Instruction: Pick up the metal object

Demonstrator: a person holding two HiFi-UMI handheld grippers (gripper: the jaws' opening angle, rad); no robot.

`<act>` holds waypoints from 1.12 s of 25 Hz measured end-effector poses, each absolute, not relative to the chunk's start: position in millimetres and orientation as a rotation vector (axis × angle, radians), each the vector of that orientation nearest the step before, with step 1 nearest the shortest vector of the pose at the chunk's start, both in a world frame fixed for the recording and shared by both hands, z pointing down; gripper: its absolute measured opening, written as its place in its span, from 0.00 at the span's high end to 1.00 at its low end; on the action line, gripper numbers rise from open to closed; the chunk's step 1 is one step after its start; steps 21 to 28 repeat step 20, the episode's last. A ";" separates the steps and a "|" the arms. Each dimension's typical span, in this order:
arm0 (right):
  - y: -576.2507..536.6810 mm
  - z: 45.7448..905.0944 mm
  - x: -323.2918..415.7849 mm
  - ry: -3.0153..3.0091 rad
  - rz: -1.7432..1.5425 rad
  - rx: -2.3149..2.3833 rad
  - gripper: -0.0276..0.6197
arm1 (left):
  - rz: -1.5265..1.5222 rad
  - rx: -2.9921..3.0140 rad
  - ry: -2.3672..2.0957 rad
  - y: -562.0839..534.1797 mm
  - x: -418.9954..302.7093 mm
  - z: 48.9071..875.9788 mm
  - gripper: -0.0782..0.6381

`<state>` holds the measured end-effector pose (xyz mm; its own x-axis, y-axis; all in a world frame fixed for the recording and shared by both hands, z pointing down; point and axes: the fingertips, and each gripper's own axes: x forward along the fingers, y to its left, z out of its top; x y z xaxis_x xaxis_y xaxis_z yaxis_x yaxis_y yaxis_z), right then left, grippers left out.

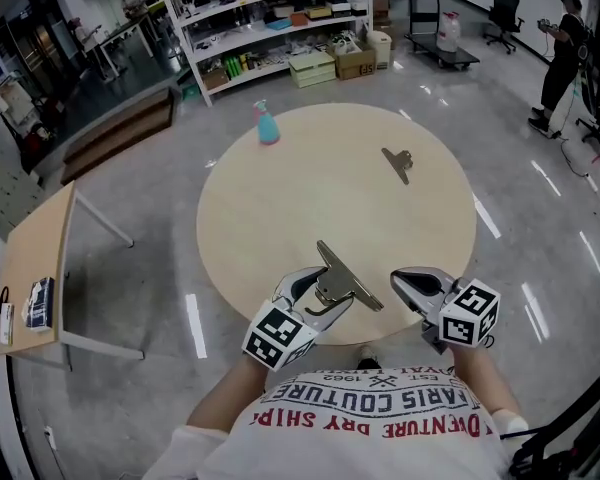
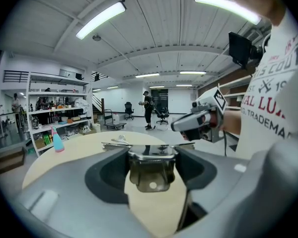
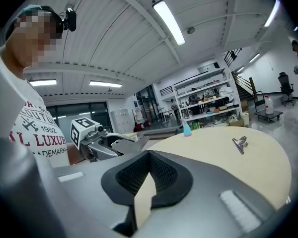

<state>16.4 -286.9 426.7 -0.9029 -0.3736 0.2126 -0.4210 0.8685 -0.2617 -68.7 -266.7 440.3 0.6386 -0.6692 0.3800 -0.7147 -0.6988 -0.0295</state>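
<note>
Your left gripper (image 2: pixel 151 155) is clamped wide on the metal clip (image 2: pixel 150 171), long bar crosswise to the jaws; right gripper (image 3: pixel 149 155) sits closed and empty just beside.

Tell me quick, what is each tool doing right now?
Left tool: closed on the metal clip.
Right tool: closed, holding nothing.

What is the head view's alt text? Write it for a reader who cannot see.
The left gripper holds a metal clip over a round wooden table; the right gripper is empty beside it. A second clip and a blue bottle sit farther back.
</note>
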 end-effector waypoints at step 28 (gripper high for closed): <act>-282.8 433.2 16.3 -2.869 0.446 0.623 0.96 | 0.538 2.744 -1.157 -268.4 -71.5 439.7 0.49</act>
